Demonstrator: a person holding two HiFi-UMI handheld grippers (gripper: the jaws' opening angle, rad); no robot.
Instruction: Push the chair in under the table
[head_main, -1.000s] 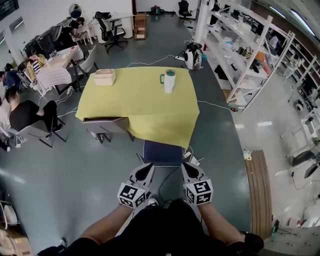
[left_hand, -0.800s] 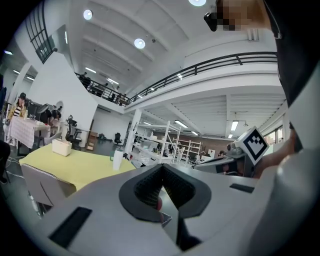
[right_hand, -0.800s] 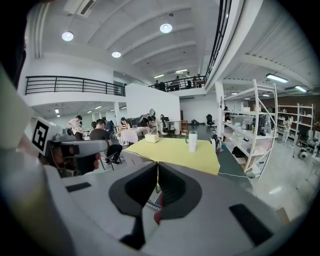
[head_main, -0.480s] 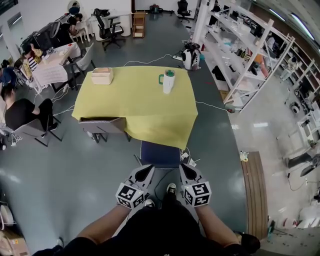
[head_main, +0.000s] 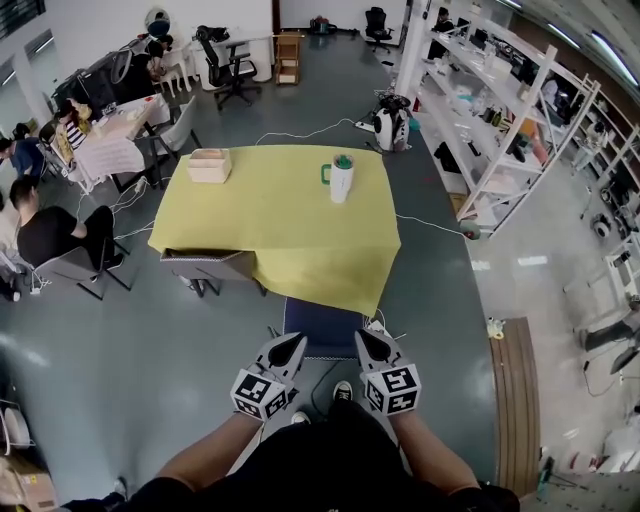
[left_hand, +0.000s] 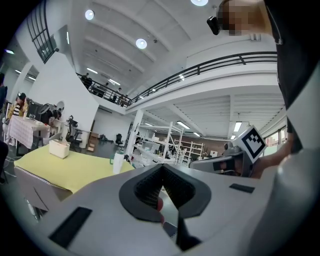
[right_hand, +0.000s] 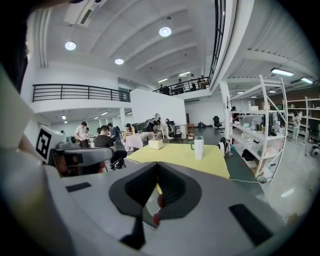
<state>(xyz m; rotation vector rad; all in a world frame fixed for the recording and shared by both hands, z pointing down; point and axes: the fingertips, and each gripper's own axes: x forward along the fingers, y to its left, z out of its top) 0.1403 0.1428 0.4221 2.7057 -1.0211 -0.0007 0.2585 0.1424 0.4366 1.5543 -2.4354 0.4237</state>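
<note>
A blue chair (head_main: 322, 326) is seen from above at the near side of a worktop (head_main: 270, 205) draped in yellow cloth, its far part already hidden beneath the hanging cloth edge and its near part out over the grey floor. The left tool (head_main: 291, 343) and the right tool (head_main: 366, 338) are held side by side at the chair's near edge, one towards each corner; both are closed, with nothing caught between the jaws, so the chair is being met with closed tips and not gripped. Whether the tips actually press on the chair cannot be made out. A tall cup (head_main: 341, 178) and a small box (head_main: 209, 165) stand on the cloth, well apart from the chair. The chair is judged to be stiff and fairly light, likely to slide readily on the smooth floor yet to swing aside if pushed from one corner only; an even push at both ends of the back edge is called for. The soft cloth could be dragged inward, and the cup upset, if the chair snags on it.
</note>
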